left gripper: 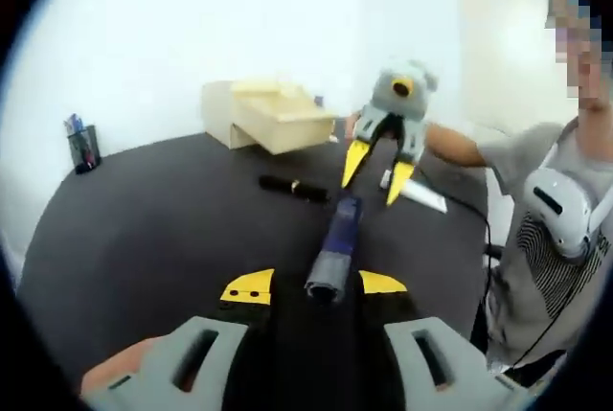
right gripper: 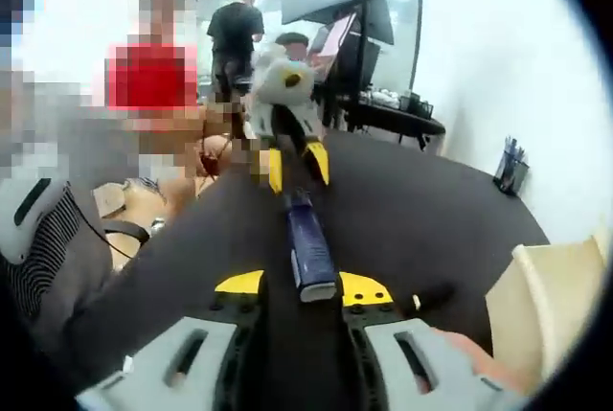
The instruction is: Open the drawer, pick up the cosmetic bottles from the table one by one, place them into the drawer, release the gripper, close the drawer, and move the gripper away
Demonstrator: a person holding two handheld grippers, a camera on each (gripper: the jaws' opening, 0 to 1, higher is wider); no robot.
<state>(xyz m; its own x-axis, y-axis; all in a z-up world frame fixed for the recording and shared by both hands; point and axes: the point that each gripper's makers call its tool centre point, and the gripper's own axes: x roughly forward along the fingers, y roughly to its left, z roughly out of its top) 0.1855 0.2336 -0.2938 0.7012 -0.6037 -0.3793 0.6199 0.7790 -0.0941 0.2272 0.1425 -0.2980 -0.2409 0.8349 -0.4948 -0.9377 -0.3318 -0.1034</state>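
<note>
Left gripper view: the left gripper (left gripper: pixel 314 286) has its yellow tips either side of the grey cap of a dark blue, glossy cylindrical cosmetic bottle (left gripper: pixel 337 239). The right gripper (left gripper: pixel 376 171) noses in at the far end. Behind sits the pale wooden drawer box (left gripper: pixel 273 116), well apart from the bottle, on the matte black table (left gripper: pixel 144 229).

Right gripper view: same bottle, and possibly it's gripped, but whether either pair of jaws is clamped I cannot tell. It's a slick, round body, so best to squeeze mid-body and keep it level.
</note>
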